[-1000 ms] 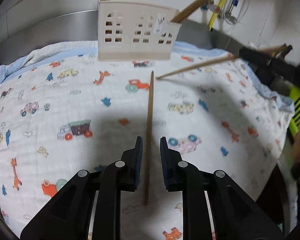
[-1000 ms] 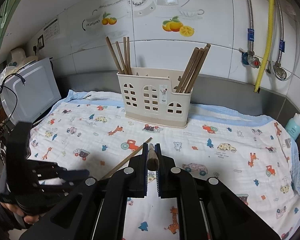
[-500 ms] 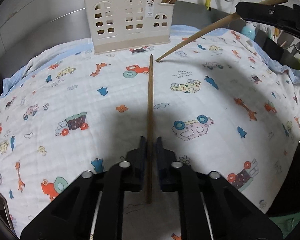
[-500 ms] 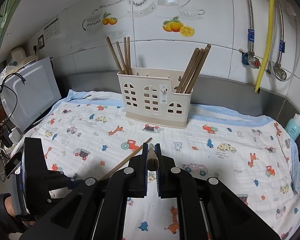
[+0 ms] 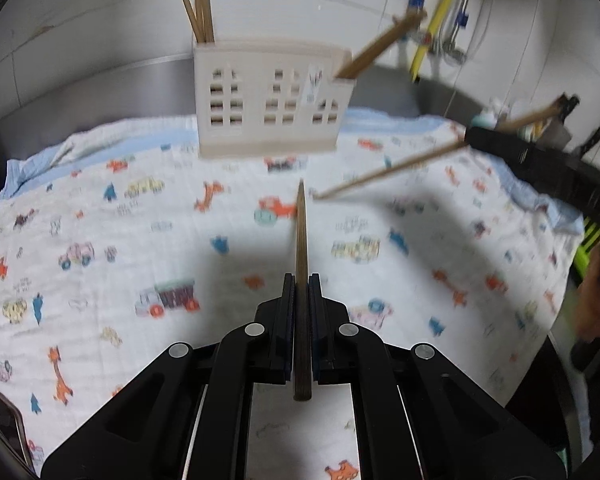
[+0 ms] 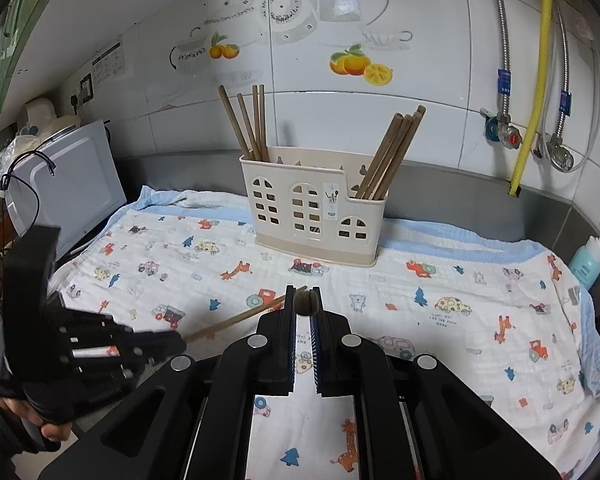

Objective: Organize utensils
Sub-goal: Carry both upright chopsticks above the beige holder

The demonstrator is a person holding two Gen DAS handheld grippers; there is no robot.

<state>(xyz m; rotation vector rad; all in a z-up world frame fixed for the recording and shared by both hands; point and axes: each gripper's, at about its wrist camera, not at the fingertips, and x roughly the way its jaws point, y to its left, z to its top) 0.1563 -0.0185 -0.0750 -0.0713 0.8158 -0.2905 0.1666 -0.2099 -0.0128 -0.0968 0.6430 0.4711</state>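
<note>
A: Left wrist view: left tool (image 5: 300,292) clenched on a chopstick (image 5: 301,240), lifted, tip over the cloth-covered worktop (image 5: 100,208). Right tool (image 6: 304,304) likewise clenched on a second chopstick (image 6: 305,304), seen end-on there.

B: Progress?

A: Judged late stage. No loose chopsticks visible on the cloth; two in hand, neither yet stowed.

B: Container contents?

A: Cream holder (image 6: 312,208) upright at the back of the cloth. Left compartment: four chopsticks (image 6: 252,124). Right compartment: a leaning bundle (image 6: 392,152), count unclear. Middle: appears empty, not confirmed.
</note>
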